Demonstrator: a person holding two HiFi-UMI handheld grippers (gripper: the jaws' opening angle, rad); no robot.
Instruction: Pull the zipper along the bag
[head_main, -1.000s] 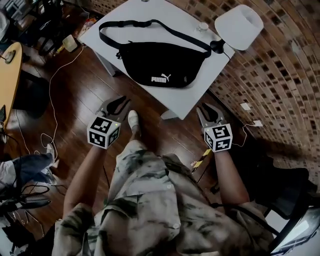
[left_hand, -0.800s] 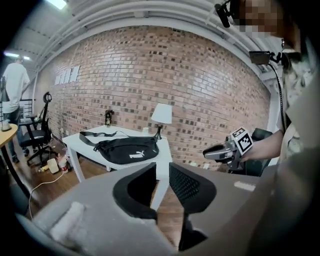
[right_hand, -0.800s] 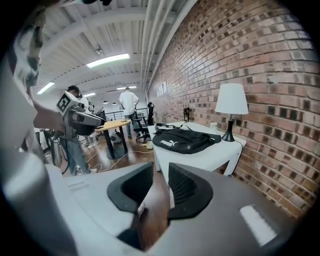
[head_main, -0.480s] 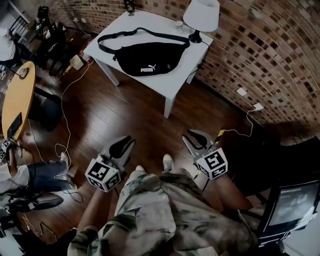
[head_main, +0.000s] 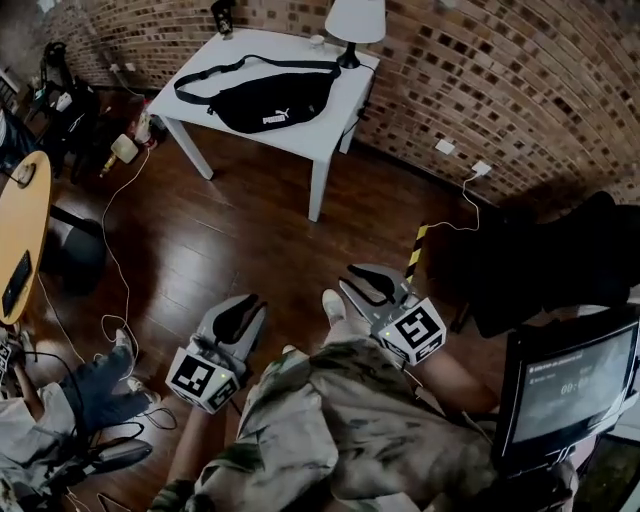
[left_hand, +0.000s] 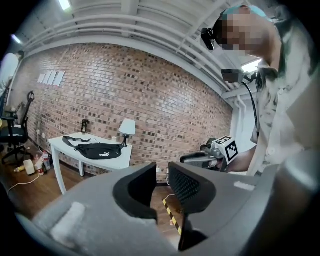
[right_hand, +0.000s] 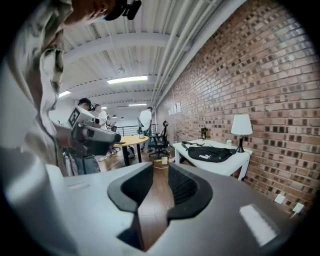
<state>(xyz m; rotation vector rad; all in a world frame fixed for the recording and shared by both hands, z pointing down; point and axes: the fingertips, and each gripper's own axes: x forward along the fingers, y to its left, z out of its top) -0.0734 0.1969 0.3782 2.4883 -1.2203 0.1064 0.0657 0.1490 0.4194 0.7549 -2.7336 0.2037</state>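
A black waist bag (head_main: 262, 100) with a white logo and a long strap lies on the white table (head_main: 330, 115) far ahead, against the brick wall. It also shows small in the left gripper view, bag (left_hand: 98, 150), and in the right gripper view, bag (right_hand: 209, 154). Both grippers hang low by the person's legs, well short of the table. My left gripper (head_main: 250, 305) is open with nothing between its jaws. My right gripper (head_main: 352, 278) is open and empty too.
A white lamp (head_main: 354, 22) stands at the table's far right corner. A round wooden table (head_main: 22, 235) and cables (head_main: 112, 280) lie to the left. A monitor (head_main: 565, 385) and a dark chair (head_main: 560, 260) are on the right. Other people stand behind.
The person has stepped back from the table; the bag and table now look smaller and farther away. Both grippers have dropped lower in the view.
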